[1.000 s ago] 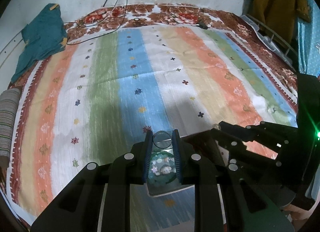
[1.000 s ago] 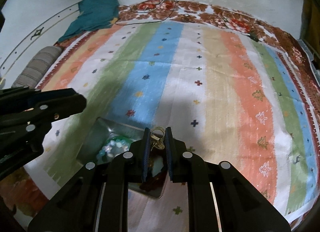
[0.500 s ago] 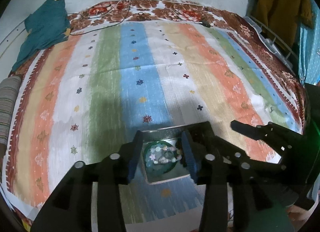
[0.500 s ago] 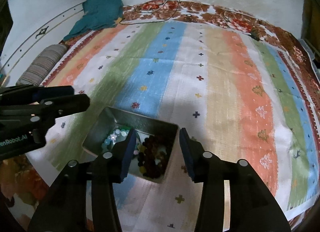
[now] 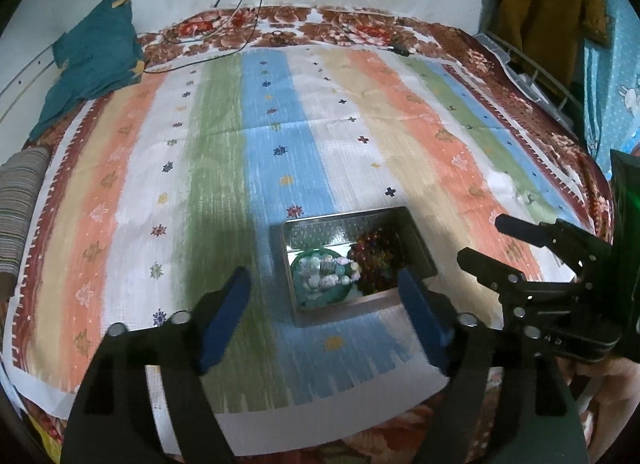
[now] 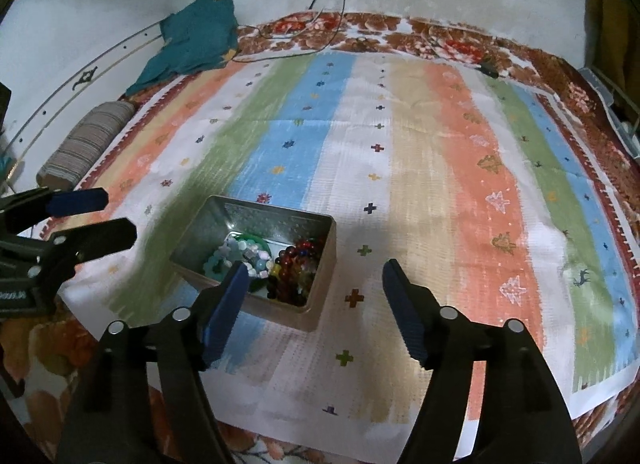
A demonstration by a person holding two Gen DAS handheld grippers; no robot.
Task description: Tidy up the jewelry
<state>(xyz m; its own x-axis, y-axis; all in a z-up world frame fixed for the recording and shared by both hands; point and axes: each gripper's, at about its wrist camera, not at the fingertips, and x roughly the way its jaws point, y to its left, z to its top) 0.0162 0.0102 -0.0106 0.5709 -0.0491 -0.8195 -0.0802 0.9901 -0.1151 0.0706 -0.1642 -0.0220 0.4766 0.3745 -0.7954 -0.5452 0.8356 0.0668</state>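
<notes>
A silver metal tin [image 5: 308, 230] [image 6: 320, 264] sits on the striped bedspread. It holds a green and white bead bracelet [image 5: 324, 274] [image 6: 244, 252] on its left side and dark red beads [image 5: 374, 254] [image 6: 294, 270] on its right side. My left gripper [image 5: 324, 282] is open and empty, above and just in front of the tin. My right gripper [image 6: 314, 270] is open and empty, with its left finger over the tin's near edge. Each gripper shows in the other's view, the right one [image 5: 500, 240] and the left one [image 6: 104, 218].
The striped cloth [image 6: 400, 144] covers a floral bedspread. A teal garment [image 6: 192, 40] lies at the far left corner, with a striped bolster [image 6: 86, 144] on the left edge. Cables [image 6: 328, 4] hang down the back wall. A rail and yellow garment [image 5: 548, 4] stand at right.
Both grippers let go of jewelry into the tin, opened wide and drew back and up from it. The tin's contents show fully.
</notes>
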